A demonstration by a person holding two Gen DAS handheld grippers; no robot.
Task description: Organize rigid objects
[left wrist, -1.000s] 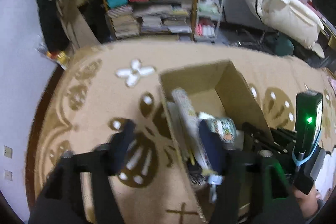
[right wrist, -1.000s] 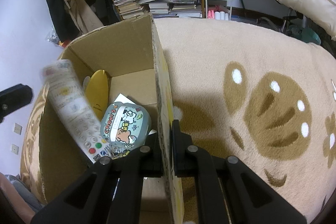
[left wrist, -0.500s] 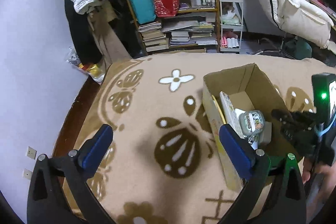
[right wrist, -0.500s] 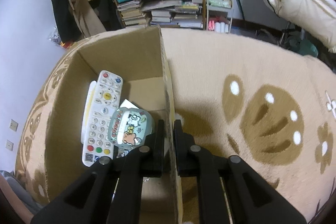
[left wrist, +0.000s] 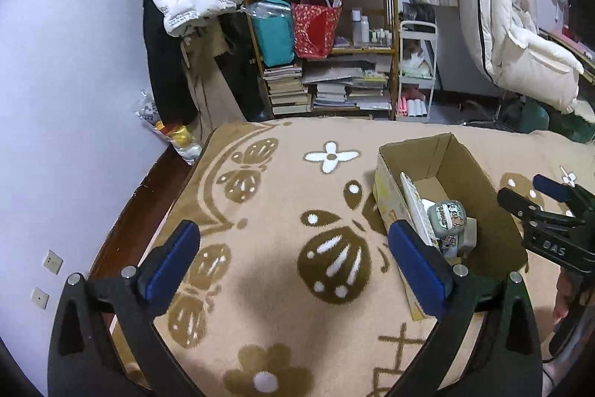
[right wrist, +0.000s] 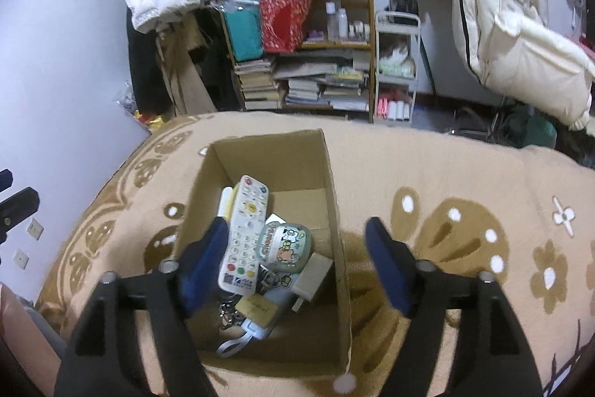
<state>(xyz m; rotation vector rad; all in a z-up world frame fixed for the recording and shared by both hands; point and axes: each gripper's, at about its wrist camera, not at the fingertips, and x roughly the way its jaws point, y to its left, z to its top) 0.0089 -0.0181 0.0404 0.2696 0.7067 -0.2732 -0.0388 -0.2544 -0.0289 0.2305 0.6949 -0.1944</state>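
1. The cardboard box (right wrist: 327,173) sits on the beige patterned blanket (right wrist: 465,173), holding a white remote (right wrist: 243,237), a cartoon pouch (right wrist: 284,248) and a charger (right wrist: 312,279).
2. The right gripper (right wrist: 297,263) hangs over it, jaws apart, empty.
3. The left gripper (left wrist: 293,263) is beside the box, jaws wide, empty.

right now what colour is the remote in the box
White, with coloured buttons, including red, green and yellow ones near its bottom end. The remote shows best in the right wrist view.

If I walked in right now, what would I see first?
Probably the cardboard box sitting on the tan patterned blanket, with a white remote and a little cartoon case lying side by side inside it. Next, the two open claws, the right claw straddling the box's right wall and the left claw over bare blanket beside it.
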